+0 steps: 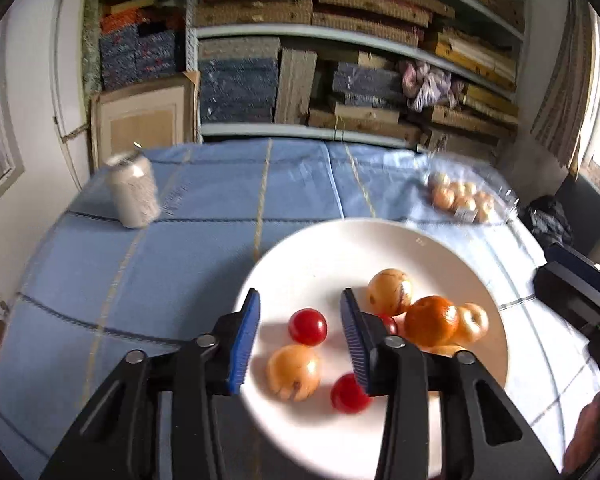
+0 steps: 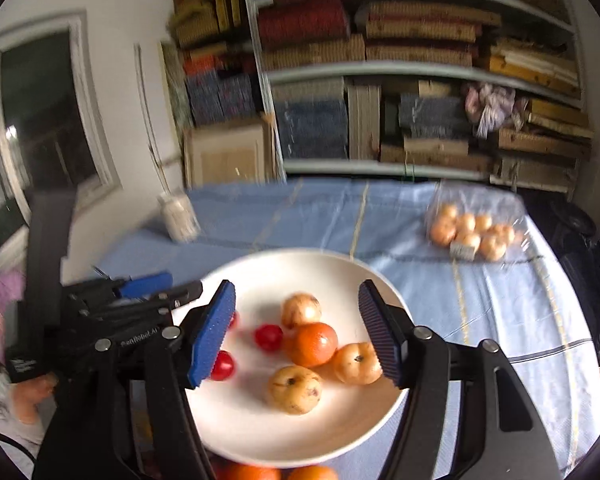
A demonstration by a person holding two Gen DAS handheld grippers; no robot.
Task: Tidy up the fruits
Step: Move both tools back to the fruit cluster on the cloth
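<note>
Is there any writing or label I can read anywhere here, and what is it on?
"GenRobot.AI", partly blurred: on the black left gripper, seen from the right wrist.
White label on the clear bag of yellow fruit: too blurred to read.
White patterned can: nothing readable.

The left gripper is built of matte black plastic links, each finger ending in a blue pad with fine ribbing. Round silver pivot screws sit at the joints, and the lower arms carry triangular cut-outs. The right gripper has the same black frame, ribbed blue pads and silver screws. Seen from the right wrist, the left gripper's body bears small white lettering, too blurred to read.
</note>
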